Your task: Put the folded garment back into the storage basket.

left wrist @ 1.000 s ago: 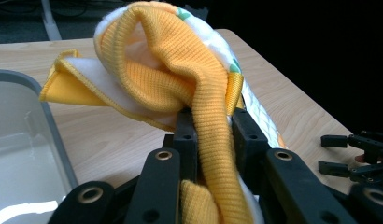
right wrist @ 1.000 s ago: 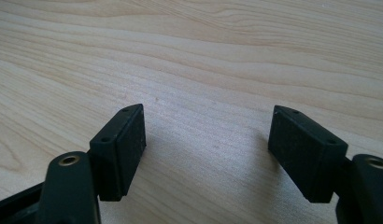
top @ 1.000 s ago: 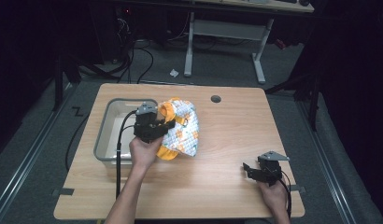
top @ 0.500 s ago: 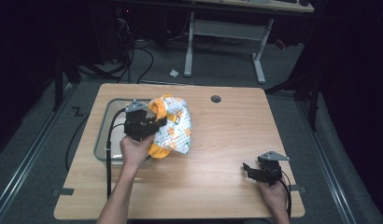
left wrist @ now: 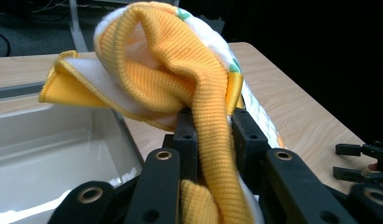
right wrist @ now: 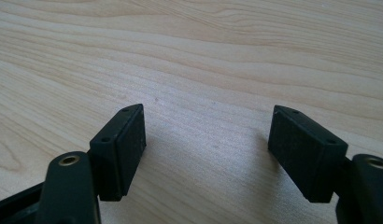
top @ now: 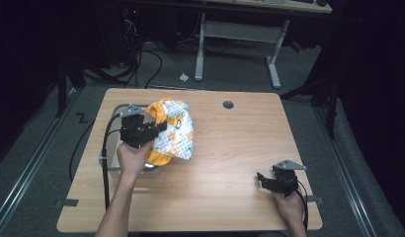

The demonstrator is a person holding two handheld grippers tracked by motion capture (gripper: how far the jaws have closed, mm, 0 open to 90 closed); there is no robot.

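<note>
**Garment held over the bin's edge**

A shallow, translucent white plastic bin (left wrist: 49,154) sits at the left side of the light wooden desk (top: 230,163); the part of its inside that shows in the left gripper view is bare. Above the bin's right rim hangs a small padded garment with orange ribbed knit trim, white fleece lining and a white outer side printed in orange and green (top: 173,131). It is bunched and folded over itself. The left gripper (left wrist: 213,126) has its fingers (left wrist: 185,133) closed on a strip of the orange ribbed trim, which runs down between them. Well to the right of the bin, the right gripper (right wrist: 208,149) rests low over bare desk, fingers (right wrist: 122,144) spread wide, gripping nothing.
</note>
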